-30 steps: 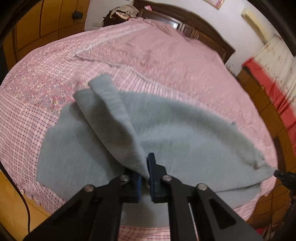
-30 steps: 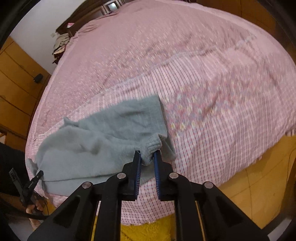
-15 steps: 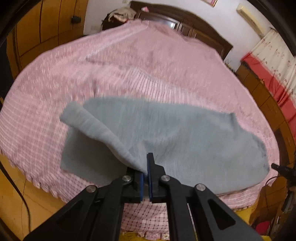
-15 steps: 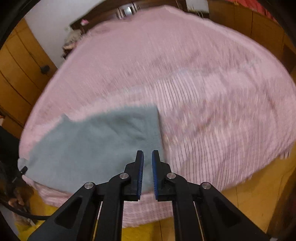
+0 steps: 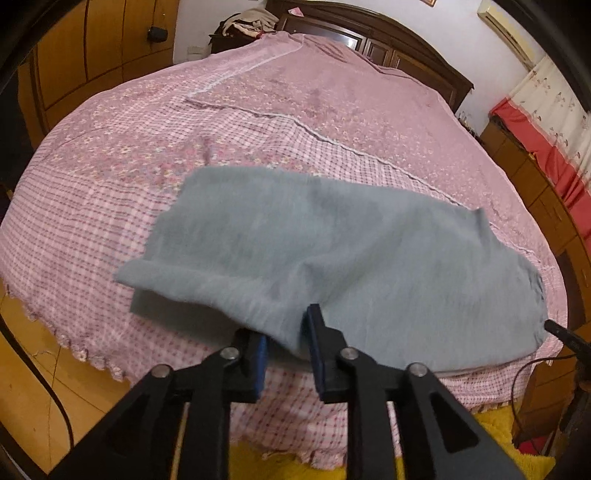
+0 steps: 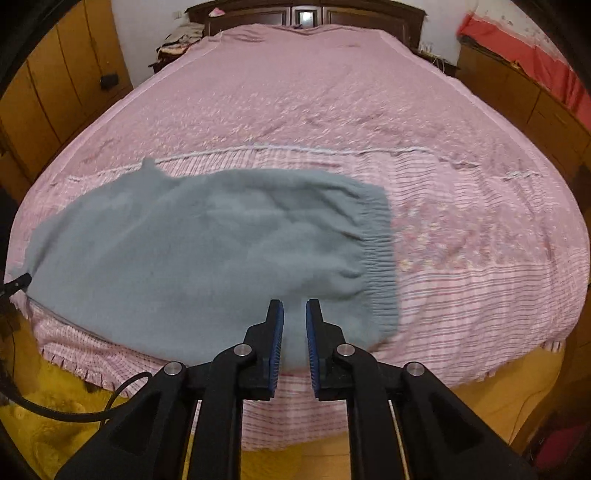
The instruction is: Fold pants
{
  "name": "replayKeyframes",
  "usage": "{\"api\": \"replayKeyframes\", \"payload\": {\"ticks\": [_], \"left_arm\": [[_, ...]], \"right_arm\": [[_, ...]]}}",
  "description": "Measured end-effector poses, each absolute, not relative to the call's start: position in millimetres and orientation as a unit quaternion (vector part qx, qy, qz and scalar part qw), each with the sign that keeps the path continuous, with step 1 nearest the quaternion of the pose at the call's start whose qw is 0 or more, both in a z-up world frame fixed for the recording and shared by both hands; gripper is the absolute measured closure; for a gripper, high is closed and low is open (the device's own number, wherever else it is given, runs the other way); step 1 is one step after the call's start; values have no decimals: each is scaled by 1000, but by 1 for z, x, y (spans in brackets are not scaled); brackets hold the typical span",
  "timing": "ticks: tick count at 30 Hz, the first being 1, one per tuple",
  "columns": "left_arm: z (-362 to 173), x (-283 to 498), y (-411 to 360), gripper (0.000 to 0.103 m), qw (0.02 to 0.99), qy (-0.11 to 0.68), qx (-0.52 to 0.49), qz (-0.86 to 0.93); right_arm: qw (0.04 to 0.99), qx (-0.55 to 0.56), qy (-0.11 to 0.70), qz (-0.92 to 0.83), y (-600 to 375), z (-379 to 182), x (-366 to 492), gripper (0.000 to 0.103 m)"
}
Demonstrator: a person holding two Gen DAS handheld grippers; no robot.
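Note:
The grey-blue fleece pants point(image 5: 332, 251) lie folded lengthwise along the near edge of the bed, and they also show in the right wrist view point(image 6: 192, 251). The ribbed waistband point(image 6: 380, 258) is at the right end. My left gripper point(image 5: 286, 332) is open, with the near leg edge draped loosely between its jaws. My right gripper point(image 6: 294, 325) is open with a narrow gap over the pants' near edge by the waistband, holding nothing.
The pink checked and floral bedspread point(image 5: 110, 206) covers a large bed with a dark wooden headboard point(image 6: 306, 14). Wooden wardrobes point(image 5: 92, 55) stand at the left, a red curtain point(image 5: 546, 147) at the right. Yellow rug point(image 6: 55, 424) and a black cable point(image 6: 74, 413) lie below.
Both grippers pulled back toward the bed's near edge and opened. The lifted leg dropped flat onto the other one, and the waistband was released from the right gripper.

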State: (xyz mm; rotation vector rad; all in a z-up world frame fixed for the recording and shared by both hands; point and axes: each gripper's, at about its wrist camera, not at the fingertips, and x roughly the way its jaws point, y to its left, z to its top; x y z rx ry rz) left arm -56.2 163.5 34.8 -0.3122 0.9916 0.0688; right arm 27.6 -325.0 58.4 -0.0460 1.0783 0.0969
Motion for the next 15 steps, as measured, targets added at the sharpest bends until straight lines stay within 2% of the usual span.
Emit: {"api": "replayKeyframes", "payload": {"ticks": [4,10,15], "left_arm": [[41,-68,177,70,868,469,-158,50],[54,-85,202,69,872,453,-163,91],[66,-81,227,69,876,442,-151,122]], "right_arm": [[847,2,529,53,-315,43,32,89],[839,15,542,48,-306,27,27,89],[842,22,537,41,-303,18,25,80]]}}
